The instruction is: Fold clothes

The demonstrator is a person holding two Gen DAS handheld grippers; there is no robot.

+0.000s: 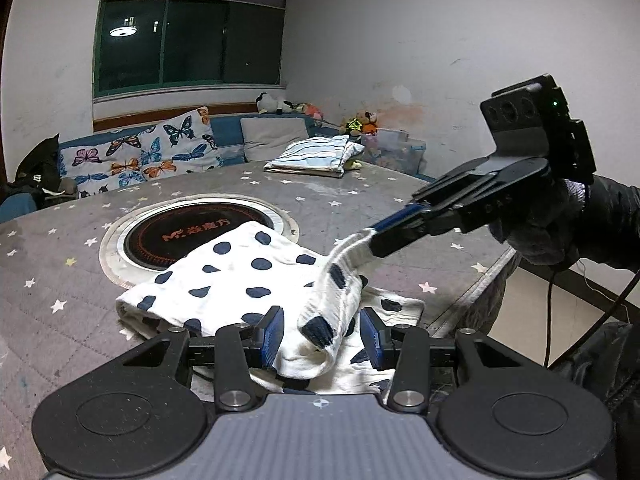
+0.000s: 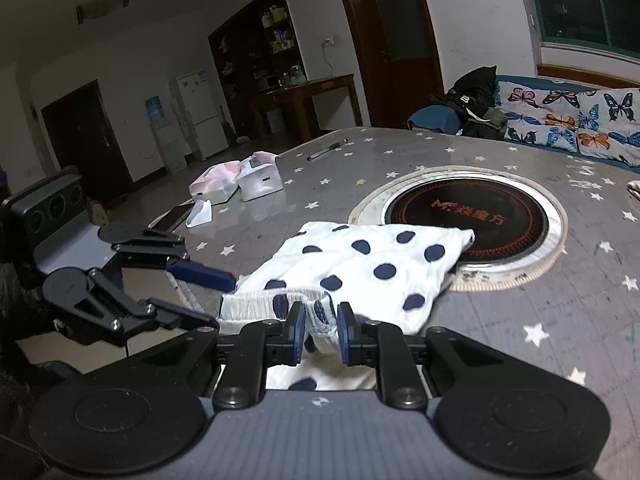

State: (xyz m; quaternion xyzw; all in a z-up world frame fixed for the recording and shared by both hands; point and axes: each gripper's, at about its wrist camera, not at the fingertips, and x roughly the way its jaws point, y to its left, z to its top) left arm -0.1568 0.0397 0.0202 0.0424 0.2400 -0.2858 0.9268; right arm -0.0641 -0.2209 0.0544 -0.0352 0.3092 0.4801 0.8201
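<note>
While the polka-dot garment (image 1: 240, 276) is lying half-folded across the table (image 1: 60, 272), partly over the inset burner, I am pinching its elastic edge in my right gripper (image 2: 319, 330); my left gripper (image 1: 322, 334) is straddling a fold, unclamped. Next, I judge: closing left, carrying the edge over.

White garment (image 1: 248, 276) — navy dots; grey tablecloth (image 1: 60, 264) — pale stars.

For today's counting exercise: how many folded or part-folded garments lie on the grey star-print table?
2: the white navy-dotted garment beside the round black hob, held by the right gripper; the blue-striped folded garment at the far edge. Others may be hidden.
</note>
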